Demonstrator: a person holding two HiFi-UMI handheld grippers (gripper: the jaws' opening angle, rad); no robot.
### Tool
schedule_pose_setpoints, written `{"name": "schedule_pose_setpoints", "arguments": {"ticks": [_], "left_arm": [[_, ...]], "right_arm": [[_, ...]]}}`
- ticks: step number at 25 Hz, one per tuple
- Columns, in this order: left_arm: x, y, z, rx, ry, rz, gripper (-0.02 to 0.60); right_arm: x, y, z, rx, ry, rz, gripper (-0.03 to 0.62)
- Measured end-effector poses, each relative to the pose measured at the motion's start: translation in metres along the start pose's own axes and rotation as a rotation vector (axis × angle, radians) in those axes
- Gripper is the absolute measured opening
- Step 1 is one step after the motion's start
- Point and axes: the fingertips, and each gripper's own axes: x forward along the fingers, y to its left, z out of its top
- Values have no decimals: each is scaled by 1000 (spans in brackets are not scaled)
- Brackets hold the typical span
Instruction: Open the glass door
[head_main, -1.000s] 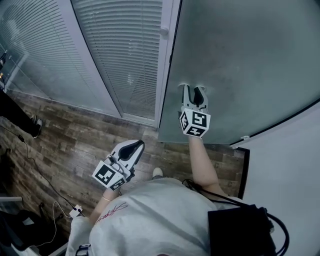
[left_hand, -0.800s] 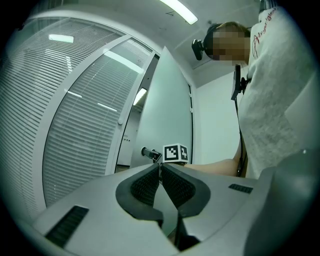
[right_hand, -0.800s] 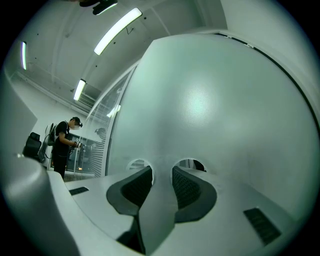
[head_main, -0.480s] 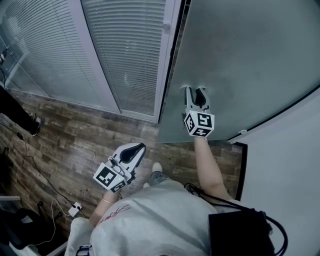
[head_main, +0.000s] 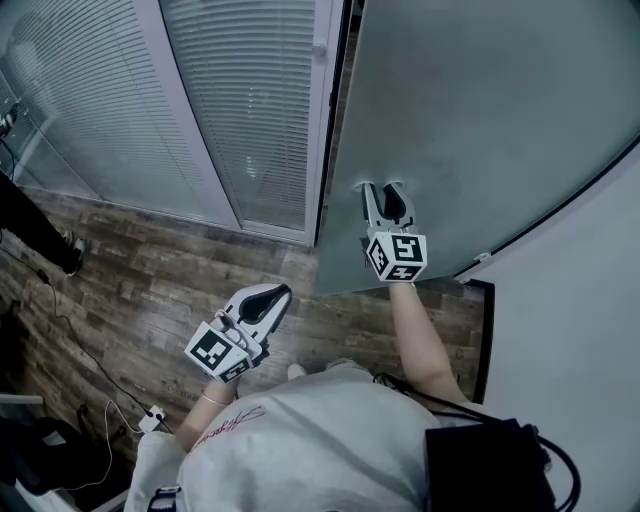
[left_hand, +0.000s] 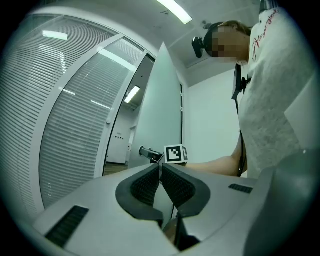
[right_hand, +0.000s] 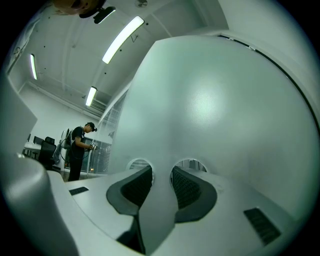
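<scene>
The frosted glass door (head_main: 480, 110) stands ajar, with a dark gap along its left edge. My right gripper (head_main: 383, 190) is held against the door at handle height, shut on the door handle (left_hand: 146, 152), which sticks out from the door (left_hand: 160, 110) in the left gripper view. In the right gripper view the gripper (right_hand: 161, 172) has its jaws close together with the pale handle bar (right_hand: 161, 200) between them, and the door (right_hand: 215, 100) fills the view. My left gripper (head_main: 272, 293) hangs low over the floor, shut and empty; its jaws meet at the tips (left_hand: 160, 167).
A glass wall with slatted blinds (head_main: 230, 110) stands left of the door. Wood-plank floor (head_main: 150, 290) lies below, with a cable and plug block (head_main: 150, 420). A white wall (head_main: 570, 330) is at the right. Another person (right_hand: 80, 150) stands far off; a leg (head_main: 30, 225) shows at left.
The door has swung a little further toward me, and the gap at its left edge is wider. My right gripper came back with the handle. The left gripper has hardly moved.
</scene>
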Motion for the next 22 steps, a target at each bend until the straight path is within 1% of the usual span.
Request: {"name": "schedule_pose_setpoints", "arguments": {"ticks": [4, 12, 22], "left_arm": [[9, -19, -1, 4, -8, 8, 34], [32, -56, -3, -12, -47, 61, 34], [34, -98, -8, 1, -69, 140, 34]], "right_arm": [[-20, 7, 1, 7, 0, 30, 133], [-50, 17, 8, 13, 4, 94, 133], [-93, 30, 13, 25, 3, 172, 133]]}}
